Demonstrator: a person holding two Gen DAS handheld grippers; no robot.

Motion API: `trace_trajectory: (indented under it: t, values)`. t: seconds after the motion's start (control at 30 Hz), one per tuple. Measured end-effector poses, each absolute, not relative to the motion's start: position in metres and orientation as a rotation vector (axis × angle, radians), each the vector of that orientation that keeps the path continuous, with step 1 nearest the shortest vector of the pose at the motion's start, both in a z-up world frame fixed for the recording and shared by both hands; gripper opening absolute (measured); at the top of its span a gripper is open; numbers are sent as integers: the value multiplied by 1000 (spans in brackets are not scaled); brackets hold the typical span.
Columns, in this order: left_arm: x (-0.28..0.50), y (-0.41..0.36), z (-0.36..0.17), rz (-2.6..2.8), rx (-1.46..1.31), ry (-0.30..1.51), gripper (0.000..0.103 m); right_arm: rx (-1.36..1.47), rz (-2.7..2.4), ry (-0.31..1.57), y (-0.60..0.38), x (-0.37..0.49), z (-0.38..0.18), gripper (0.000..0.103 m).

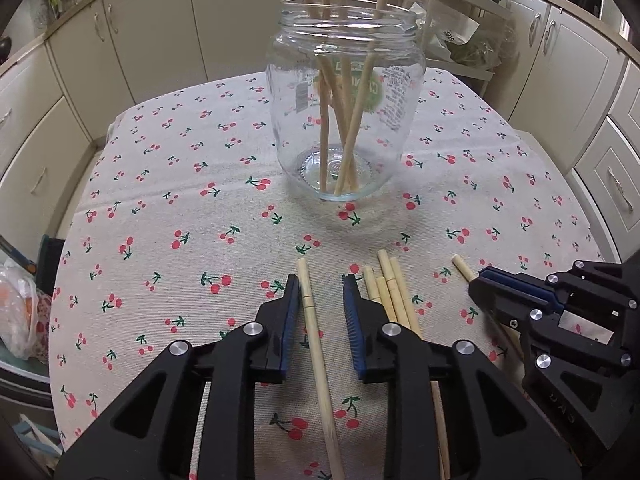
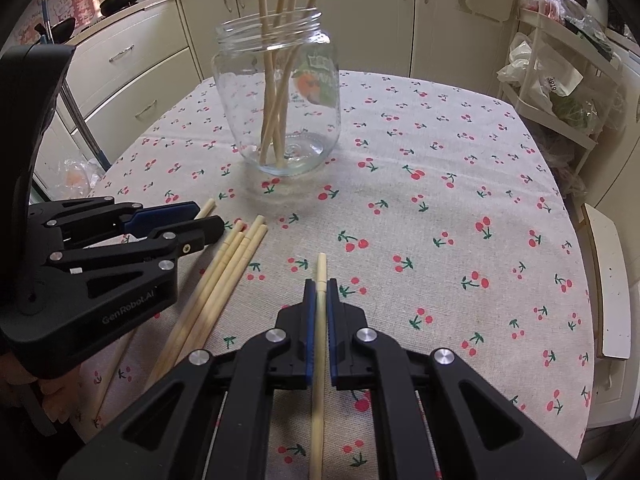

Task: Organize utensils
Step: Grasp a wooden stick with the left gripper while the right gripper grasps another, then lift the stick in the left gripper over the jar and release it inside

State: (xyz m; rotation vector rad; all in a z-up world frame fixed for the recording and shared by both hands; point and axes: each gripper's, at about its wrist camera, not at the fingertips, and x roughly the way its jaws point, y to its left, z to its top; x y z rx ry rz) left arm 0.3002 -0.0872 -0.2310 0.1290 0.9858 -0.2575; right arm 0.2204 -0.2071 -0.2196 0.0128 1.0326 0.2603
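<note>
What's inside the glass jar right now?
The glass jar holds several wooden chopsticks standing tilted, tips on its bottom, tops sticking above the rim. The label partly hides them, so the exact count is unclear.

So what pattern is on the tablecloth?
Red cherries with green stems on the beige tablecloth; clearest in right wrist view.

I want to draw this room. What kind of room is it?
Probably a home kitchen: cream cabinets line the walls, a wok sits on the counter, and a glass jar of chopsticks stands on a cherry-print tablecloth.
</note>
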Motion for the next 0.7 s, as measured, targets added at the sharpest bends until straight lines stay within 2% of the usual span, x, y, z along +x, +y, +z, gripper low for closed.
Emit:
trace_trajectory:
  t: [0.03, 0.07, 0.1, 0.7]
  values:
    - [299, -87, -231, -255, 133, 978, 18, 12, 258, 1027, -207, 220, -220, 6]
    - [299, -88, -231, -259, 131, 977, 7, 14, 255, 1021, -207, 219, -220, 6]
    - [299, -88, -231, -263, 126, 979, 6, 19, 252, 1016, -207, 218, -220, 6]
    - [285, -82, -190, -244, 130, 890, 5, 259, 294, 1006, -236, 219, -224, 6]
